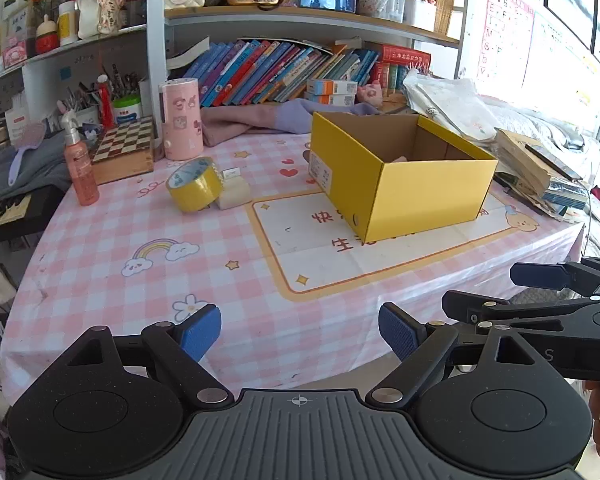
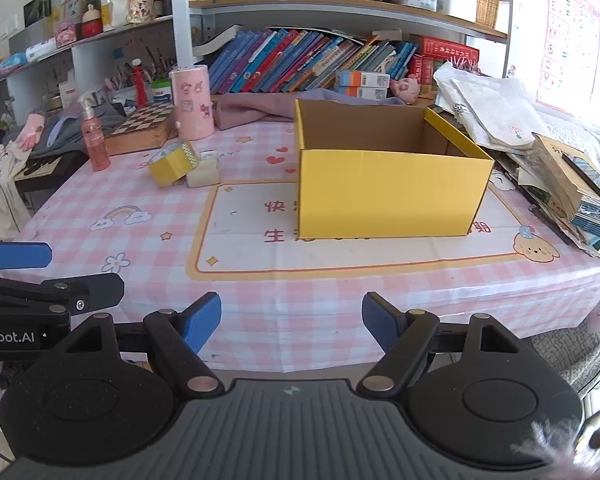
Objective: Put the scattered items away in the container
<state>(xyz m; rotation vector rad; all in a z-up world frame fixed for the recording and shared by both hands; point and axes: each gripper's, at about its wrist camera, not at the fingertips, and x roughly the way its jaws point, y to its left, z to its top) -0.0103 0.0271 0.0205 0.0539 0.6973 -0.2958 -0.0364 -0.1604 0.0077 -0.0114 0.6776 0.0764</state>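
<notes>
Both grippers (image 1: 300,334) (image 2: 291,322) agape — nothing between.

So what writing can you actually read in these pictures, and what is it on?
"Robot.AI": on the left gripper's black body, in the right wrist view.
"S": on the right gripper, in the left wrist view.
"快", "生", "期": on the tablecloth, partly hidden by the yellow box.
Book spines, box label, wall charts: too blurred.

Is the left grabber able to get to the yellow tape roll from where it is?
Probably yes. The left gripper is open and empty, and only bare tablecloth lies between it and the yellow tape roll, though the roll leans against a small white box.
</notes>
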